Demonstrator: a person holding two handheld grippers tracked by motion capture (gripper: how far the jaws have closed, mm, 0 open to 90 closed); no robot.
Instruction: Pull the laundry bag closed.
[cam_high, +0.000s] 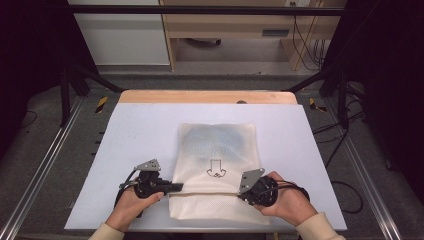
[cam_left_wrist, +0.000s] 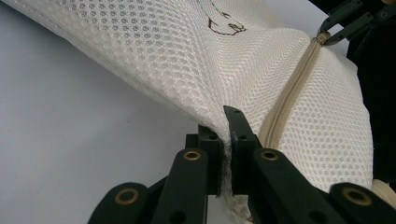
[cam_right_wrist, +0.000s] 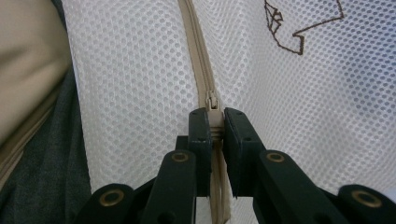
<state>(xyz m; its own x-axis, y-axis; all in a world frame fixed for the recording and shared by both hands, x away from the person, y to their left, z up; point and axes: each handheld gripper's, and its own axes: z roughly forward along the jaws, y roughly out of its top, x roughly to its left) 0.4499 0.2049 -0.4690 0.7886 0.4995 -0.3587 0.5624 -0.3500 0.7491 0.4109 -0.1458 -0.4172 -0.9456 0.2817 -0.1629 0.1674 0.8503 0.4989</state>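
The right gripper (cam_right_wrist: 214, 122) is clenching its jaws on the zipper pull (cam_right_wrist: 213, 111), with the slider sitting just beyond the jaw tips on the beige zipper (cam_right_wrist: 198, 56). The left gripper (cam_left_wrist: 223, 133) is pinching a fold of mesh at the bag's edge, jaws clamped tight on the fabric just beside the zipper's end. In the high view the left gripper (cam_high: 172, 187) is gripping the bag's left edge and the right gripper (cam_high: 245, 190) is sitting at the opposite end of the zipper line. The mesh bag (cam_high: 216, 167) is lying flat on the white tabletop (cam_high: 140, 130), near the person's edge, with something dark showing through its far half. Judgement: the step in hand appears to be running the zipper across the bag. To do it well, the left grip should be anchoring the edge and keeping the zipper line taut, while the right one is drawing the pull straight along the track, low and level, not lifting. Slack mesh bunching ahead of the slider is the likely fault; the pull slipping from the jaws is another.
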